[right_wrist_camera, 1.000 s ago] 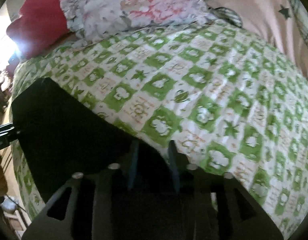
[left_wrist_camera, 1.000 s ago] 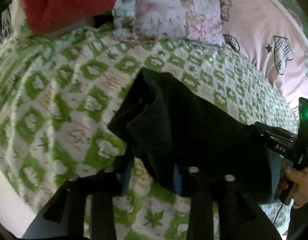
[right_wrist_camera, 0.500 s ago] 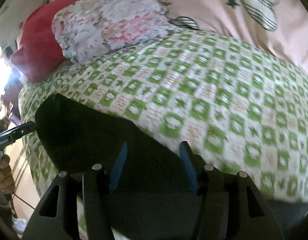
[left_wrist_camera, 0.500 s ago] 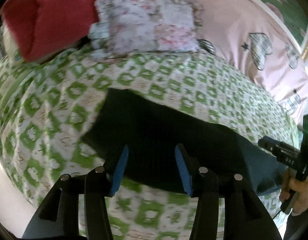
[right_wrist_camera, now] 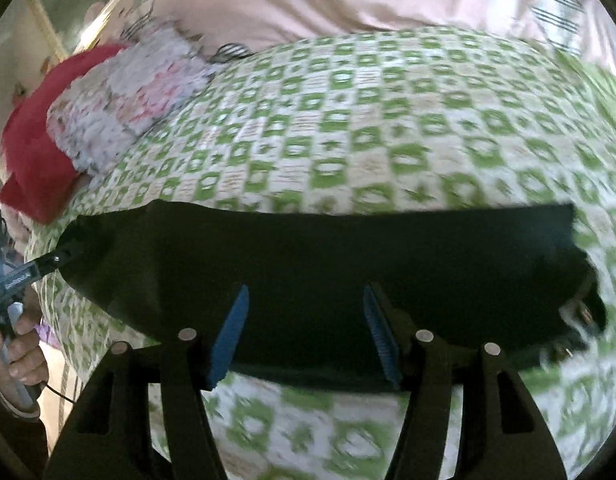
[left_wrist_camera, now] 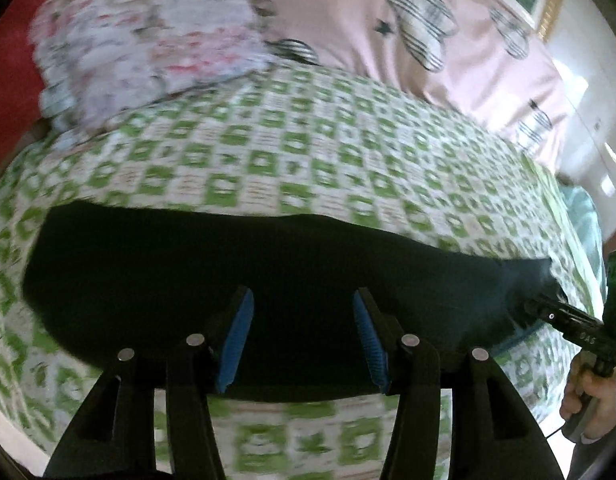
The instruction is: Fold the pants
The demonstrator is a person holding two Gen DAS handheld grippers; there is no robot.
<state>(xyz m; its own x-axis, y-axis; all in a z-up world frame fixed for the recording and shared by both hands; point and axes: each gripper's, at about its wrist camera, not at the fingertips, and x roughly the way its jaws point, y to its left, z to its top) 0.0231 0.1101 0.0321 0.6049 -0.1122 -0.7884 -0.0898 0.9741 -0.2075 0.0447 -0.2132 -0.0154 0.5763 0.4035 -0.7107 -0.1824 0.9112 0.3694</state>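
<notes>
The black pants (left_wrist_camera: 196,272) lie folded flat as a wide band on the green checked bedspread (left_wrist_camera: 308,152); they also show in the right wrist view (right_wrist_camera: 347,264). My left gripper (left_wrist_camera: 302,336) is open above the near edge of the pants, holding nothing. My right gripper (right_wrist_camera: 306,332) is open above the near edge too, empty. In the left wrist view the right gripper's tip (left_wrist_camera: 547,312) sits at the pants' right end. In the right wrist view the left gripper's tip (right_wrist_camera: 48,264) sits at the left end.
A floral pillow (left_wrist_camera: 148,40) and a red blanket (right_wrist_camera: 32,168) lie at the far left of the bed. A pink quilt with plaid hearts (left_wrist_camera: 407,32) lies along the far side. The near bed edge is just below the pants.
Both grippers have opened and let go of the pants, then drawn back. The pants, bunched and lifted a second ago, now lie flat in a folded band.
</notes>
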